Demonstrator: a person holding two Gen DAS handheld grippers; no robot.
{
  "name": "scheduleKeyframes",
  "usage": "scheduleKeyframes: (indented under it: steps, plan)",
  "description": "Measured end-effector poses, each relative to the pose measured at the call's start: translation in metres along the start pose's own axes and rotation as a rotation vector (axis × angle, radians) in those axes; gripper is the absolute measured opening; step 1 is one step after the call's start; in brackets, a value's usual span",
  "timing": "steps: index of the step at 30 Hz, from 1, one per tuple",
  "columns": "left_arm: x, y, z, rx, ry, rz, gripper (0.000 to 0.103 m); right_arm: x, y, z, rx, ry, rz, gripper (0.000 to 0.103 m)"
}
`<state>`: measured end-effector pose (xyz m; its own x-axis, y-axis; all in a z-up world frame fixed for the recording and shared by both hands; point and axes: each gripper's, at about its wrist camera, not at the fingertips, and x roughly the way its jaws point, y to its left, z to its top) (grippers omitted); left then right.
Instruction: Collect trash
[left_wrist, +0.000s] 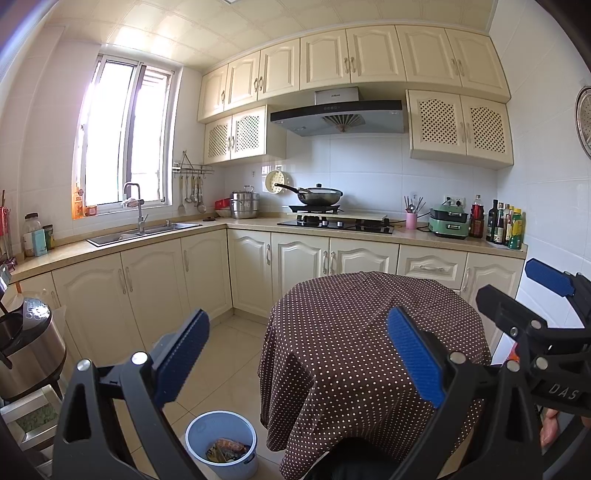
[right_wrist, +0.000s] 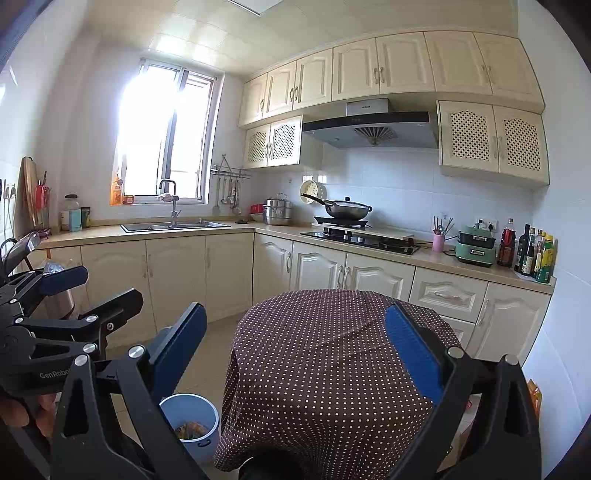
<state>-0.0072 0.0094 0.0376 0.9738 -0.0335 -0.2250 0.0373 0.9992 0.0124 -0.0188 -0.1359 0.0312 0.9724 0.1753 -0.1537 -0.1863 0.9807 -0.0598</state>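
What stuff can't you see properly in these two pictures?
- Trash in the blue bin: left wrist view shows crumpled wrappers, too small to name; in the right wrist view a gripper finger covers part of the bin.
- Near edge of the dotted tablecloth: hidden by the camera mount in both views.
- Bottle labels: too small to read.
- Outside the window: washed out by glare.
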Motion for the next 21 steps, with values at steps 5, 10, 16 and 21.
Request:
scheduleKeyframes:
  steps: [5, 10, 16, 21]
  plan:
    - [-0.0002, 0.0027, -0.0006, 0.0, 0.001, -0.001, 0.095, 0.0017, 0.0015, 0.0004, -0.003, 0.001, 0.003, 0.094]
    - [-0.0008, 0.0026, -0.0011, 0.001, 0.002, 0.001, 0.095, 0.0019, 0.0025, 0.0003, -0.004, 0.002, 0.003, 0.094]
    - [0.0011, 0.0053, 0.0008, 0.001, 0.004, 0.0, 0.095, 0.0026, 0.0016, 0.0013, -0.004, 0.003, 0.004, 0.094]
    - [0.0015, 0.0069, 0.0, 0.003, 0.009, -0.001, 0.095, 0.0031, 0.0014, 0.0014, -0.005, 0.004, 0.006, 0.094]
